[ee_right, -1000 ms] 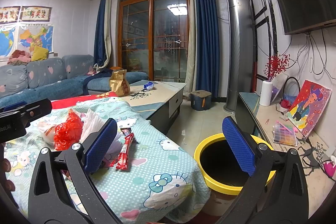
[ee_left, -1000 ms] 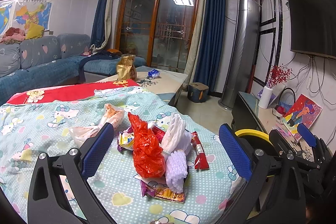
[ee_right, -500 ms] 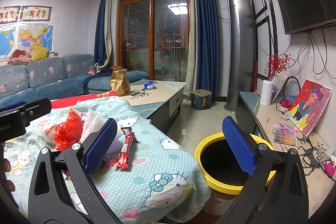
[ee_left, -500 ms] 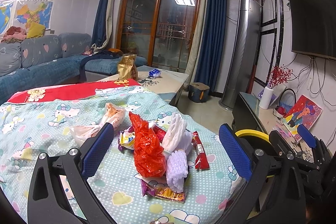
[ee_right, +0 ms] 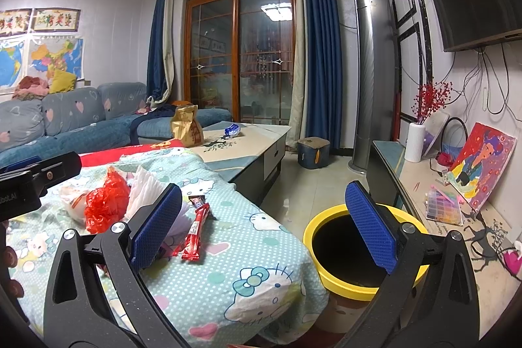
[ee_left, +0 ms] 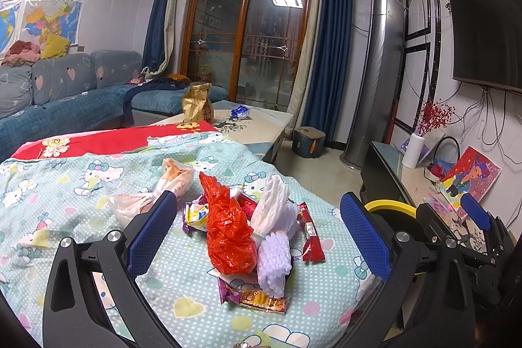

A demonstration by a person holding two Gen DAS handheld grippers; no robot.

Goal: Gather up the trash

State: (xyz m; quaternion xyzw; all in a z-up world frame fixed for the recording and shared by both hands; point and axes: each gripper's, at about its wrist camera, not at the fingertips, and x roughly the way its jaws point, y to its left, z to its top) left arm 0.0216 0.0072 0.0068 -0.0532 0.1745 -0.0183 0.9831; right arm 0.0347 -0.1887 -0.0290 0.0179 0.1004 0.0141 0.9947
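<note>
Trash lay in a small heap on the cartoon-cat cloth in the lower middle of my left view. Going from left to right, I saw a pale plastic bag at the left of the heap, then a yellow snack wrapper just beside it. Next came a crumpled red plastic bag in the middle, touching white foam netting on its right. A purple wrapper lay flat below them, partly under the netting. A red candy bar wrapper lay at the right side of the heap.

My left gripper was low in the frame with its blue pads wide apart, and nothing sat between them. The heap lay just ahead of it.

In my right view the same red wrapper lay left of the middle. The yellow bin stood on the floor in the lower right, just beside the cloth's edge. My right gripper was also spread wide and held nothing.
</note>
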